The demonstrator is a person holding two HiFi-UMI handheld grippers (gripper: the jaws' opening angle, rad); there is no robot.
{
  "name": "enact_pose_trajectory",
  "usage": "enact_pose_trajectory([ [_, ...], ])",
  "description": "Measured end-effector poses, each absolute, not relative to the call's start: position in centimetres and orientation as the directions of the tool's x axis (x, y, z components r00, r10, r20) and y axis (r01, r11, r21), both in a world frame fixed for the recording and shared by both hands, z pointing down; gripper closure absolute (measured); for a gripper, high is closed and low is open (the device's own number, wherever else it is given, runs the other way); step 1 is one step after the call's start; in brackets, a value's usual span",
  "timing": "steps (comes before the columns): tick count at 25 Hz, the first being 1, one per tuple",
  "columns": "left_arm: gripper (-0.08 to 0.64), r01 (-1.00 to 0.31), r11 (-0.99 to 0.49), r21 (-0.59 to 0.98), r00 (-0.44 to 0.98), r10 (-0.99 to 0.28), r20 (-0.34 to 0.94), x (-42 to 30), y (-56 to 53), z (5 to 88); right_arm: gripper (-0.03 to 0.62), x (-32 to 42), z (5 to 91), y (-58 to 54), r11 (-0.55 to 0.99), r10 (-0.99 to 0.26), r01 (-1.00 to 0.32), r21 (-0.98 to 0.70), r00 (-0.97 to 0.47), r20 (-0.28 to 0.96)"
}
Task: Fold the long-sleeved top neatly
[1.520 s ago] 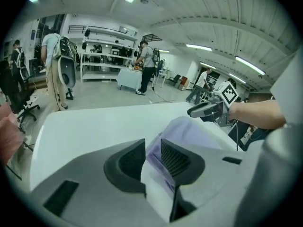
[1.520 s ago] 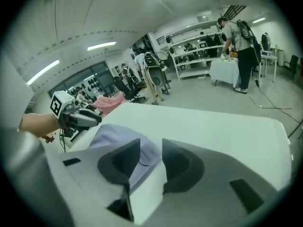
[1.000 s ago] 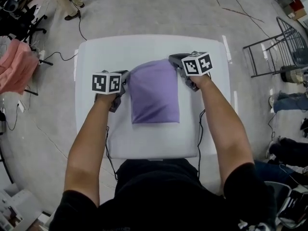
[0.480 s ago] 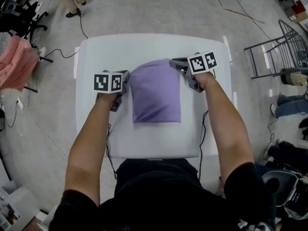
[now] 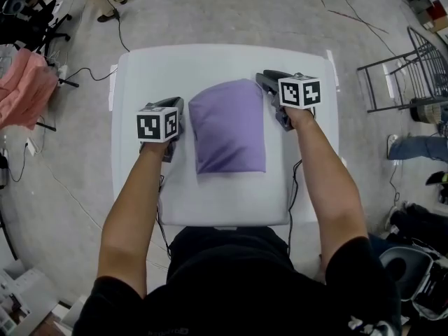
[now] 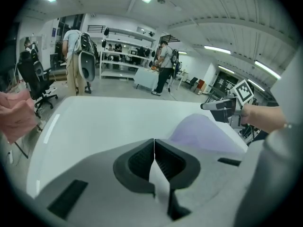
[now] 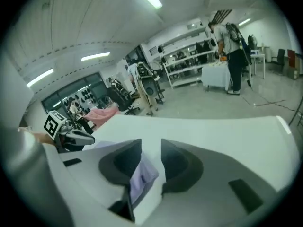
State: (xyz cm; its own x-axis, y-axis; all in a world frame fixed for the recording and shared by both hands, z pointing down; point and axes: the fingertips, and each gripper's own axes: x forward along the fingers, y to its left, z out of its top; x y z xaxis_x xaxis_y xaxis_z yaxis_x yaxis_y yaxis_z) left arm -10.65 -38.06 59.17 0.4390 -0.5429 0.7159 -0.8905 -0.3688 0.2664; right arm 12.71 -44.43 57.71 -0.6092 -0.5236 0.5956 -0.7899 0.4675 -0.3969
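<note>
The purple long-sleeved top lies folded into a compact rectangle in the middle of the white table. My left gripper rests just off the top's left edge, shut with nothing between its jaws; the top shows to its right. My right gripper is at the top's far right corner, its jaws opening. A bit of purple cloth lies low in the gap between the right gripper's pads, and they do not press on it.
A pink cloth hangs on a stand at the left beside cables on the floor. A metal frame stands to the right of the table, with a seated person's legs near it. Bare table surrounds the top.
The right gripper's jaws have parted and let go of the top's right corner, shifting slightly right. The left gripper has eased off the left edge. The top has settled flat.
</note>
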Motion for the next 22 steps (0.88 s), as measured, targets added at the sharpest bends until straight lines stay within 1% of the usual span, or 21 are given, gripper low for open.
enact_pose_trajectory([
  [2,0.552,-0.882,-0.391,0.265,0.456,-0.558,0.693,-10.6,-37.4,58.1,0.467,13.1,55.8,-43.7,0.467,-0.585,-0.796,-0.386,-0.605,0.541],
  [3,0.552,-0.876,-0.409,0.254,0.461,-0.56,0.688,-10.4,-36.8,57.7,0.487,13.2,55.0,-42.8,0.471,-0.602,-0.797,-0.377,-0.603,0.523],
  [5,0.552,-0.864,-0.451,0.224,0.469,-0.562,0.681,-9.8,-35.0,56.9,0.589,13.0,53.8,-40.2,0.497,-0.622,-0.798,-0.34,-0.601,0.502],
  [8,0.552,-0.838,-0.484,0.252,0.52,-0.567,0.639,-8.9,-31.9,55.1,0.589,11.1,51.4,-35.0,0.546,-0.625,-0.775,-0.318,-0.63,0.46],
  [11,0.554,-0.808,-0.506,0.301,0.578,-0.581,0.573,-8.5,-28.8,52.8,0.589,8.4,47.9,-29.3,0.569,-0.653,-0.759,-0.316,-0.651,0.387],
  [14,0.554,-0.786,-0.548,0.287,0.606,-0.591,0.533,-8.8,-25.8,50.3,0.589,7.2,45.7,-24.9,0.535,-0.719,-0.805,-0.256,-0.593,0.363],
  [19,0.554,-0.734,-0.606,0.306,0.671,-0.577,0.466,-8.9,-21.5,46.4,0.589,8.2,43.6,-20.0,0.425,-0.816,-0.888,-0.177,-0.46,0.35],
  [22,0.552,-0.704,-0.648,0.291,0.701,-0.566,0.434,-8.6,-19.4,44.5,0.588,8.9,41.8,-17.8,0.374,-0.856,-0.902,-0.215,-0.425,0.294],
])
